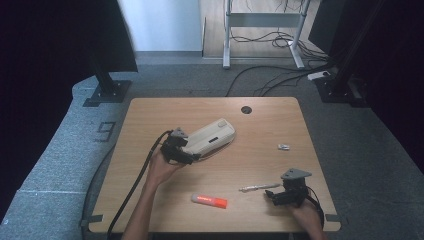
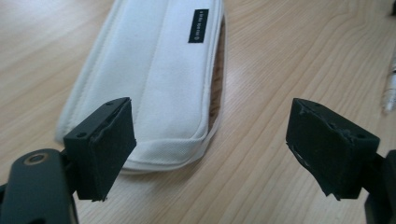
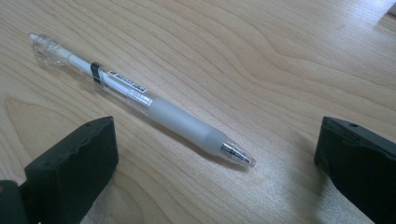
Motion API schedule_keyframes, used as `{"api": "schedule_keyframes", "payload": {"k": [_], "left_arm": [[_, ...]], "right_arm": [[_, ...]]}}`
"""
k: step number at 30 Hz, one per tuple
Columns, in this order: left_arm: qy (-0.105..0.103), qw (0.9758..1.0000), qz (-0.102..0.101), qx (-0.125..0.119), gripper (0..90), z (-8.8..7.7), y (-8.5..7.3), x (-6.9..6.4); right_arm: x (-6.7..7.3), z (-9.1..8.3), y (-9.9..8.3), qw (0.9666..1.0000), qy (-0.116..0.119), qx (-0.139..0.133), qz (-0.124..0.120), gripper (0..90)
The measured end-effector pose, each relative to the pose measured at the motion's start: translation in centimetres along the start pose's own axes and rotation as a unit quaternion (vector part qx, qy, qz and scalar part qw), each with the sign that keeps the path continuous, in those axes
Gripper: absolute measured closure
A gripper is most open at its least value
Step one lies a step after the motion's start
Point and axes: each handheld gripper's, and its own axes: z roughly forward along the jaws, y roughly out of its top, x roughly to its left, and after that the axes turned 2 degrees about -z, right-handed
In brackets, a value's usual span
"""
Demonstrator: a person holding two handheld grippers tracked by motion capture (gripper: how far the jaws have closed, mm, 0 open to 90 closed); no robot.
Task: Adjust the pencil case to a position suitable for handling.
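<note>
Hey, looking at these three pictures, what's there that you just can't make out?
- Pencil case label: print too small to read, left gripper view.
- Its inside: hidden by the cloth, though the zip side gapes a little.
- Small pale thing: too small to identify, high view.
- Pen barrel print: too small, right gripper view.
- Glue stick lettering: blurred, high view.

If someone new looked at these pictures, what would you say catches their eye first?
Most likely the white pencil case, lying at an angle in the middle of the table, with the left gripper open at its near end and not touching it. Next, the clear pen lying just ahead of the open right gripper near the front right. A small orange glue stick lies near the front edge.
</note>
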Motion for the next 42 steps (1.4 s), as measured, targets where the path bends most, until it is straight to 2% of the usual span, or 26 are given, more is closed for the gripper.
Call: {"api": "schedule_keyframes", "payload": {"k": [3, 5, 8, 11, 15, 18, 20, 27, 30, 37, 42], "left_arm": [[-0.005, 1.0, 0.0, 0.001, 15.9, 0.5, 0.5, 0.2], [-0.01, 0.9999, -0.007, -0.001, 16.8, 0.7, 0.6, 0.4], [0.006, 0.9999, 0.002, 0.015, 17.0, 1.1, 1.1, 0.5], [0.001, 0.9999, 0.002, 0.011, 18.3, 1.4, 1.6, 0.5], [0.003, 0.9997, 0.008, 0.025, 19.6, 2.1, 2.3, 0.4], [-0.005, 0.9998, 0.002, 0.019, 21.2, 2.6, 2.4, 0.5], [-0.001, 0.9997, 0.0, 0.024, 22.5, 3.0, 2.3, 0.7], [0.013, 0.9992, 0.007, 0.037, 35.2, 4.3, 1.9, 1.0], [0.012, 0.9991, 0.006, 0.041, 40.0, 4.8, 1.7, 1.0], [0.051, 0.9967, 0.037, 0.051, 48.1, 5.5, 1.3, 0.4], [0.068, 0.9949, 0.055, 0.051, 54.3, 5.7, 1.2, 0.0]], "right_arm": [[0.0, 0.0, 0.0, 1.0, 0.0, 0.0, 0.0, 0.0], [0.0, 0.0, 0.0, 1.0, 0.0, 0.0, 0.0, 0.0], [0.0, 0.0, 0.0, 1.0, 0.0, 0.0, 0.0, 0.0], [0.0, 0.0, 0.0, 1.0, 0.0, 0.0, 0.0, 0.0], [0.0, 0.0, 0.0, 1.0, 0.0, 0.0, 0.0, 0.0], [0.0, 0.0, 0.0, 1.0, 0.0, 0.0, 0.0, 0.0], [0.0, 0.0, 0.0, 1.0, 0.0, 0.0, 0.0, 0.0], [0.0, 0.0, 0.0, 1.0, 0.0, 0.0, 0.0, 0.0], [0.0, 0.0, 0.0, 1.0, 0.0, 0.0, 0.0, 0.0], [0.0, 0.0, 0.0, 1.0, 0.0, 0.0, 0.0, 0.0], [0.0, 0.0, 0.0, 1.0, 0.0, 0.0, 0.0, 0.0]]}}
